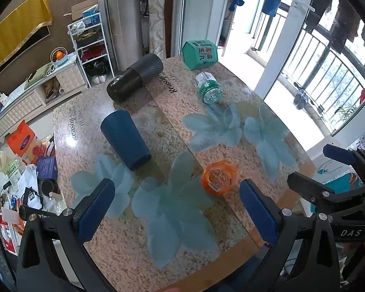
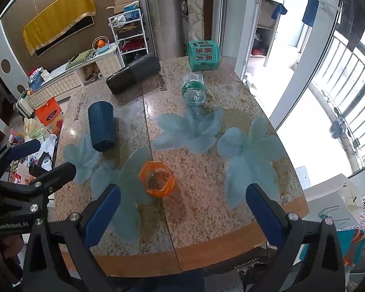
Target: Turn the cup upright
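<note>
While both grippers hover over the near edge of the table (image 1: 231,243), the blue cup (image 1: 125,140) lies on its side on the left part of the top. It is ahead of the left gripper (image 1: 175,209) and a bit to its left. Its long way runs from far-left to near-right in the left view, with one round end facing the gripper. I cannot tell if that end is the mouth or the bottom.

The left gripper has its two fingers wide apart and holds nothing. It looks like the nearer one to the cup. In the right view the cup (image 2: 101,126) sits far off to the left.

Next over, the orange cup (image 1: 219,177) stands just ahead, between the two grippers. It already sits up, I think, so it needs no flip.

The right gripper (image 2: 182,211) is spread wide too and holds nothing. It would have to cross past the orange cup to reach the blue one.

My guess is the left gripper should go, and pinch the blue cup across its round sides.
</note>
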Available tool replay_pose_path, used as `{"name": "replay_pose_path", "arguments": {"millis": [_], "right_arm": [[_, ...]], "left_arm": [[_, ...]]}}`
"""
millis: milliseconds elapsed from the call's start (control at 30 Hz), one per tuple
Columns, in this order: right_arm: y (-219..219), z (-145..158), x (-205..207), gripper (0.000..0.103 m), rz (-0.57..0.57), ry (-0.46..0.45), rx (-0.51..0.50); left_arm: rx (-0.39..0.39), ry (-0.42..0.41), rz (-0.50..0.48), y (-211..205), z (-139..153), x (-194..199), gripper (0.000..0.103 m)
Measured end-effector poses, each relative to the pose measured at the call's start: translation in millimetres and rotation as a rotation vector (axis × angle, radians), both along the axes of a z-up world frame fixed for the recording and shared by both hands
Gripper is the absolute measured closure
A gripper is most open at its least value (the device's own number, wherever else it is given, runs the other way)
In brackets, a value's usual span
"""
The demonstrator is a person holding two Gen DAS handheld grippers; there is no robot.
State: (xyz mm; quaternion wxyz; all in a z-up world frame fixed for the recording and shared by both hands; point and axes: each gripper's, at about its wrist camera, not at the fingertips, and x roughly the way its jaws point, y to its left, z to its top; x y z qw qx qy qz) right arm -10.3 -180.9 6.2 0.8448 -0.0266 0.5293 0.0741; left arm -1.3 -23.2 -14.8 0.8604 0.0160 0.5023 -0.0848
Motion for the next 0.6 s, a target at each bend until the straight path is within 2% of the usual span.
{"name": "replay_pose_path", "arguments": {"millis": [600], "right_arm": [[0.3,-2.4,-0.8,0.0,0.033,0.018,0.014]], "left_arm": [[-0.001,0.013,-0.004,-4.8,-3.9,-0.9,0.0]]}}
